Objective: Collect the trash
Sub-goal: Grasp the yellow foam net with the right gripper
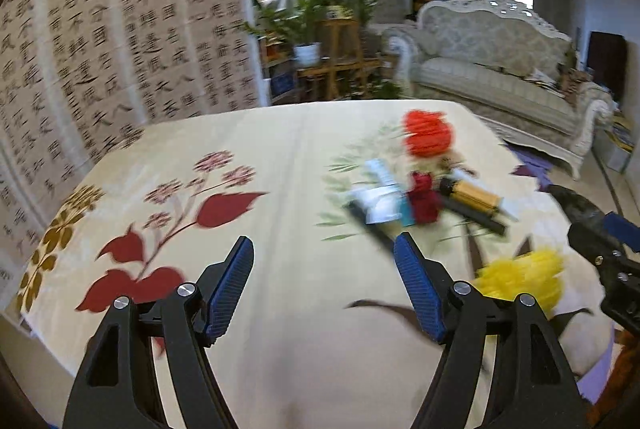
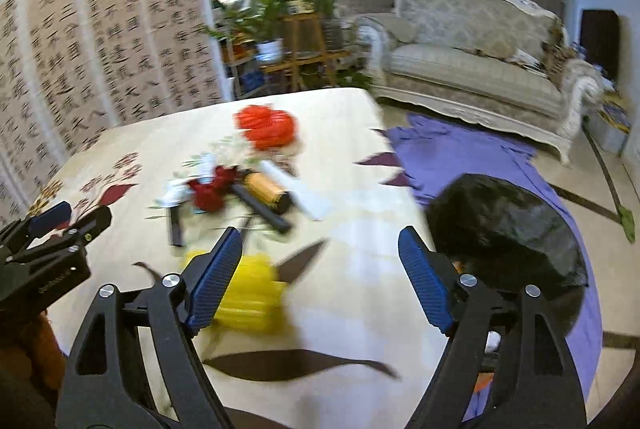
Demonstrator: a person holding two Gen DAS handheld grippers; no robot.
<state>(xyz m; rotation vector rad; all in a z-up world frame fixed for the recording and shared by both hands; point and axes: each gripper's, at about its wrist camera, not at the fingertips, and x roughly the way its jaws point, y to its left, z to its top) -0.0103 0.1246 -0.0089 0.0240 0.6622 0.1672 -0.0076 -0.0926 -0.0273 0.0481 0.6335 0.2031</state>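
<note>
Your left tongs (image 1: 324, 261) hang spread wide over the near middle of the worktop (image 1: 280, 157), the blue pads (image 1: 232, 289) holding nothing. Your right tongs (image 2: 320, 257) are likewise spread wide and empty, poised over the worktop's near right part.

The worktop carries a cream cloth printed with red and brown flowers. The trash lies in a loose group toward the far right of the worktop. Nearest the far edge sits an orange-red crumpled piece (image 1: 428, 133). Nearer the middle lies a dark red crumpled piece (image 1: 424, 201), with white and pale blue wrappers (image 1: 380, 201) touching it on the left. On its right lies a brown cylinder with black ends (image 1: 476, 197), and just beside that a long black stick (image 1: 476, 217). A second black stick (image 2: 175, 227) lies on the near left of the group in the right wrist view. A yellow crumpled piece (image 1: 520, 273) sits apart from the group, close to the near edge; in the right wrist view it lies partly behind the left finger of your right tongs.

A black bag (image 2: 508, 229) stands just off the worktop's right edge, over a purple cloth (image 2: 460, 149) spread on the floor. Motion blur softens the small items, so their exact kind cannot be told. A pale sofa (image 1: 500, 57) stands well beyond the far right corner.
</note>
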